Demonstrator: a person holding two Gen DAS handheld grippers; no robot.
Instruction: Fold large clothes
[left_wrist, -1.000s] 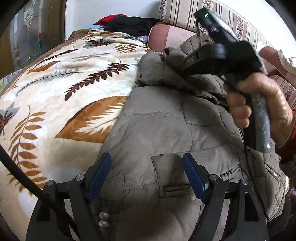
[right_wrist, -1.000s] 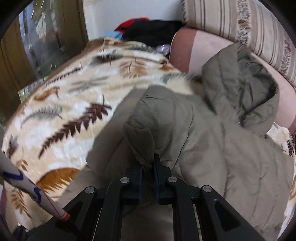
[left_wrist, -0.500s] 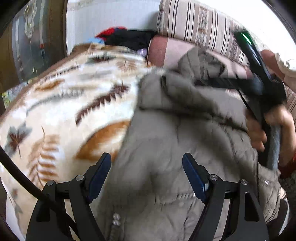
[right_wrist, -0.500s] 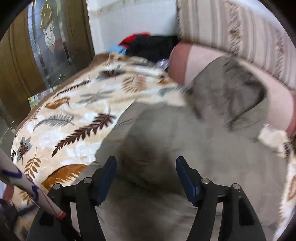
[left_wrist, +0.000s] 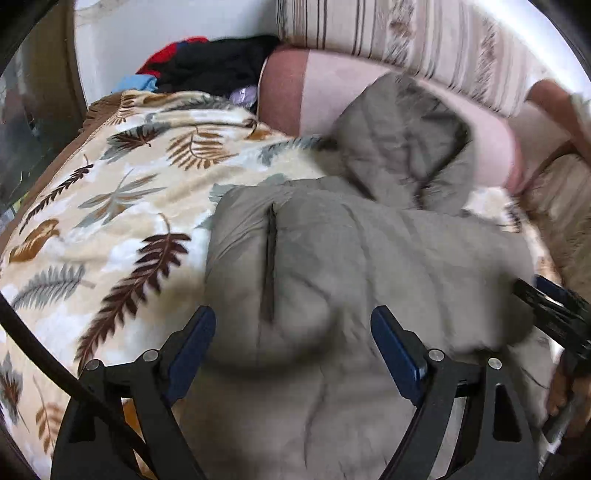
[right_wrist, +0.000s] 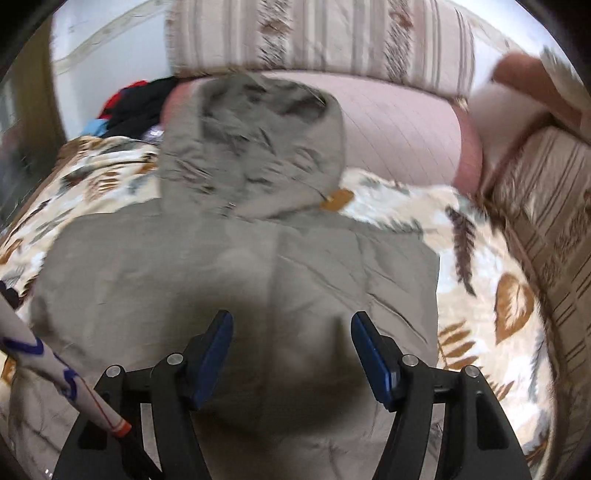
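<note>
An olive-grey padded jacket (left_wrist: 332, 258) lies flat on a leaf-patterned blanket (left_wrist: 110, 221), with its hood (left_wrist: 406, 140) toward the sofa back. In the left wrist view a folded part with a slit lies across the body. My left gripper (left_wrist: 293, 317) hovers over the jacket's middle; its jaws are opening and nothing is pinched between them. In the right wrist view the jacket (right_wrist: 258, 277) spreads below its hood (right_wrist: 251, 147). My right gripper (right_wrist: 291, 319) stands open above the cloth and holds nothing. A hand (left_wrist: 561, 387) shows at the left wrist view's right edge.
A striped cushion (right_wrist: 332, 33) and a pink bolster (right_wrist: 399, 129) line the back. Dark, red and blue clothes (left_wrist: 207, 66) are piled in the far left corner. A white stick with blue marks (right_wrist: 55, 365) crosses the right wrist view's lower left. Blanket (right_wrist: 480, 295) shows to the jacket's right.
My right gripper let go of the jacket fold it had pinched and opened wide. Both grippers swung toward the hood side. The left jaws stand slightly wider.
</note>
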